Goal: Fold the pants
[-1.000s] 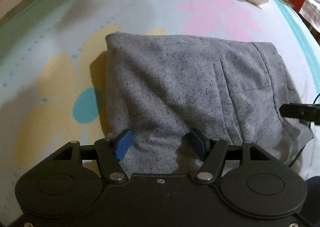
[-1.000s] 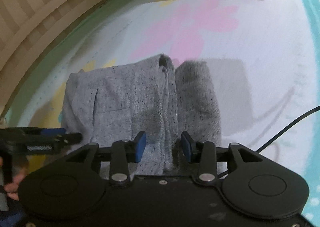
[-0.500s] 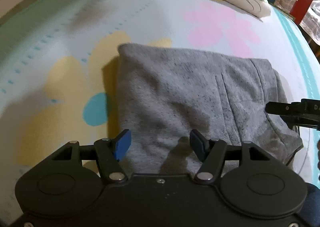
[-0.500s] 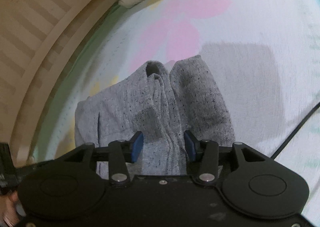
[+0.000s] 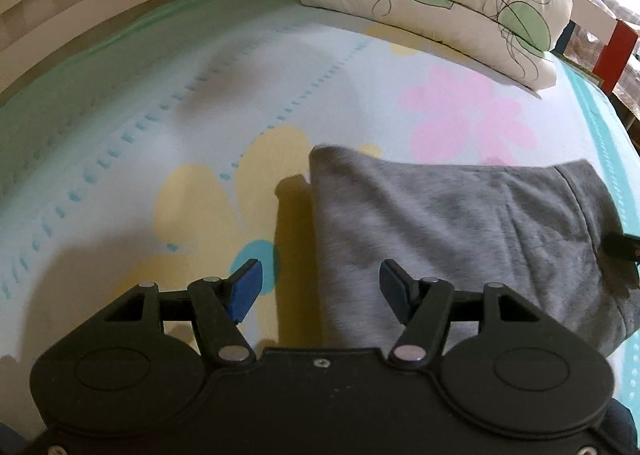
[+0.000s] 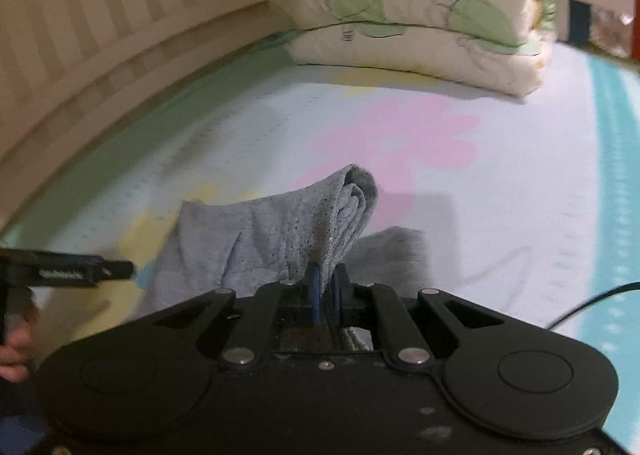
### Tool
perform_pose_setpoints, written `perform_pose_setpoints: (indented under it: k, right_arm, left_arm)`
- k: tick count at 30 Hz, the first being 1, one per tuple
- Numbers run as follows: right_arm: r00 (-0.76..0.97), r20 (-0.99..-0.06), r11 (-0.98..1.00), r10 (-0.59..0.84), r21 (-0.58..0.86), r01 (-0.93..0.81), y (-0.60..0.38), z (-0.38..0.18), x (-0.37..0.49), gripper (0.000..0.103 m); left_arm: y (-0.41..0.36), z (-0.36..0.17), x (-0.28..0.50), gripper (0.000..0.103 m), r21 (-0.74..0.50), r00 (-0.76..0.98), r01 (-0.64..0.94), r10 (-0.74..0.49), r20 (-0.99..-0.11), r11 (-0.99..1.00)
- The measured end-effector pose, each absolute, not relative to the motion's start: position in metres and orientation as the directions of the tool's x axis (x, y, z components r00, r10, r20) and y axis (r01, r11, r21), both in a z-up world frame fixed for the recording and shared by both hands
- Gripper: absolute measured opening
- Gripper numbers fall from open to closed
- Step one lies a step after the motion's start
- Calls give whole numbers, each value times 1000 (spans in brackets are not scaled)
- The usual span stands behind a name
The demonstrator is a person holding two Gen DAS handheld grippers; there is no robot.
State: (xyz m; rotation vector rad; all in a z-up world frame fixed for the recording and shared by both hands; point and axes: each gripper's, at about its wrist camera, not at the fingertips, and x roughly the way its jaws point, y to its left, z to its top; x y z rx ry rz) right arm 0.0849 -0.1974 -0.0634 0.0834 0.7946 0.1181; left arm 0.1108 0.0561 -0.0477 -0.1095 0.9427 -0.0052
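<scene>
Two hand-held grippers work over one pair of soft grey marled knit pants (image 5: 460,239), which lies already folded into a thick rectangle on the bed's flower-printed pale sheet (image 5: 200,159). The right hand-held gripper (image 6: 326,295) is closing, its blue pads drawn together on a bunched edge of the fabric, so that the layers rise from the jaws into a limp peak. The left hand-held gripper (image 5: 320,289) stands apart with nothing pinched; the folded pile's left edge passes between its fingers without touching either pad.

The cloth looks light and wholly limp: it sags at once where it is unsupported, and it appears thick enough in its stacked layers to give the pads a firm bite. It seems neither slippery nor fragile, but the layers may slide over one another and spoil the fold if only the top one is caught. A hold on the outer corners of the stack, taking every layer together, probably suits it best, with the left hand-held gripper clamping the near left corner to match the other side so the bundle travels level.

A folded cream quilt with green leaf print (image 6: 432,23) lies well apart at the head of the bed, beside the slatted wooden bed rail (image 6: 120,15). A thin black cable (image 6: 592,303) trails across the sheet.
</scene>
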Motion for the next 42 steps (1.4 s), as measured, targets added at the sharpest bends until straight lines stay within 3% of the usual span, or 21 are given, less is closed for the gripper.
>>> perform_pose_setpoints:
  k: [4, 8, 14, 20, 25, 28, 33, 37, 42]
  right_arm:
    - [633, -774, 1000, 25, 26, -7, -210, -99, 88, 8]
    - [594, -804, 999, 13, 35, 26, -212, -129, 92, 11]
    - [626, -780, 991, -3, 80, 104, -240, -100, 65, 26]
    - [582, -811, 974, -60, 80, 211, -277, -75, 16, 29]
    - [433, -894, 964, -119, 2, 268, -289, -77, -19, 30]
    - [459, -871, 942, -178, -17, 334, -292, -65, -39, 30]
    - [623, -782, 929, -11, 223, 296, -301, -45, -42, 36]
    - [722, -692, 921, -5, 277, 273, -293, -60, -16, 41]
    - [702, -707, 926, 83, 316, 209, -280, -94, 31, 44]
  left_arm:
    - [41, -58, 116, 67, -85, 561, -22, -57, -826, 996]
    - [20, -69, 121, 68, -56, 536, 40, -68, -841, 998]
    - [8, -100, 131, 68, 9, 484, 59, -20, -875, 998]
    - [11, -107, 135, 68, -16, 470, 50, -37, -882, 999]
    - [10, -101, 131, 68, 1, 480, 68, -32, -877, 998]
    - [13, -97, 132, 68, -8, 483, 73, -42, -875, 997]
    - [18, -86, 127, 68, -30, 536, 24, -38, -843, 999]
    - [24, -77, 121, 68, -55, 565, 5, -48, -824, 998]
    - [34, -78, 122, 68, -34, 564, -1, -28, -825, 999]
